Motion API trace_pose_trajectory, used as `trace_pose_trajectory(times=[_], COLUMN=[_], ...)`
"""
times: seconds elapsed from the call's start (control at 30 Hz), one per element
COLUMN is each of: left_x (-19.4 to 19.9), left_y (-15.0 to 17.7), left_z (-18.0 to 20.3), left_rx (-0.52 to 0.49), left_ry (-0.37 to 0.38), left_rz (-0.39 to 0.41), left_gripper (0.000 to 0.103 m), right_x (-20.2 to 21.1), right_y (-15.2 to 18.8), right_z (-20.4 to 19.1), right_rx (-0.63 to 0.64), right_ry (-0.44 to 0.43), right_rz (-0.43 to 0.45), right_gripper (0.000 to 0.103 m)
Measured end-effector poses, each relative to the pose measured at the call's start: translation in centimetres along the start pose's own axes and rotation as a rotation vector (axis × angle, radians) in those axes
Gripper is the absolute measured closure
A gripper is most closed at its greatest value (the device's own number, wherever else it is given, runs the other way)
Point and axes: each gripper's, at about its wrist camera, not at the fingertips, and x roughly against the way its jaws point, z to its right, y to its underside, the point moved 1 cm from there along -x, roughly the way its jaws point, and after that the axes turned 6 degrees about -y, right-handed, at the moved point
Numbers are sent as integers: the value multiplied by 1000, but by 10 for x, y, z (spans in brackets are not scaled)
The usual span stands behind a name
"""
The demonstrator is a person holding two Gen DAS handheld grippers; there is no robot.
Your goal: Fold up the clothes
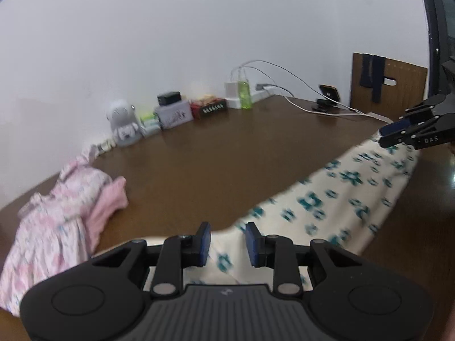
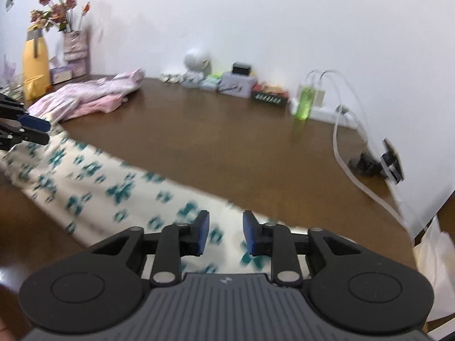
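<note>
The cream cloth (image 1: 335, 199) with teal print is smeared by motion blur in both views, so its pattern and folds are hard to read, and its near edge is hidden under the black bodies of both tongs. It lies as a long strip across the near part of the brown tabletop (image 1: 227, 147), running from one pair of tongs to the other.

The left tongs (image 1: 228, 244) stand spread, with cloth showing in the gap and the blue pads not pressing on it. The right tongs (image 2: 226, 234) are likewise spread over the other end of the strip, with no pinch to be seen. In the left view the right tongs appear at the right edge, partly cut off.

The middle of the tabletop beyond the strip is bare wood. A pink garment pile (image 2: 88, 96) sits toward the far left corner. Along the far edge by the wall stand a small grey figure (image 1: 122, 125), boxes (image 1: 173, 113), a green bottle (image 2: 303, 105) and white cables (image 2: 341, 147). A yellow bottle (image 2: 34, 65) and a vase of flowers (image 2: 74, 49) stand at the far left; whatever the boxes hold is too blurred to tell.
</note>
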Motion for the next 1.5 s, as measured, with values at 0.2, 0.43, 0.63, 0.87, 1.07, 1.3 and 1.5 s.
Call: trace_pose_trajectory(times=[0.2, 0.43, 0.63, 0.87, 1.07, 1.3, 1.5], left_x=[-22, -12, -3, 22, 67, 86, 86], left_y=[28, 50, 62, 67, 72, 86, 84], left_z=[-31, -54, -70, -81, -97, -98, -75], left_rx=[90, 187, 213, 258, 371, 490, 477], left_ry=[-30, -118, -163, -194, -258, -205, -148], left_rz=[-124, -134, -133, -92, -13, -3, 15], left_gripper=[82, 80, 80, 63, 10, 10, 10], right_x=[-21, -22, -22, -21, 0, 8, -1], right_y=[16, 33, 33, 28, 12, -11, -12], right_z=[20, 27, 24, 14, -7, -65, -94], right_rx=[-82, -154, -156, -128, -120, -27, -1], right_ry=[55, 69, 97, 136, 119, -12, -75], right_rz=[-87, -63, -62, -56, 23, 72, 59], right_gripper=[76, 73, 73, 69, 51, 24, 20])
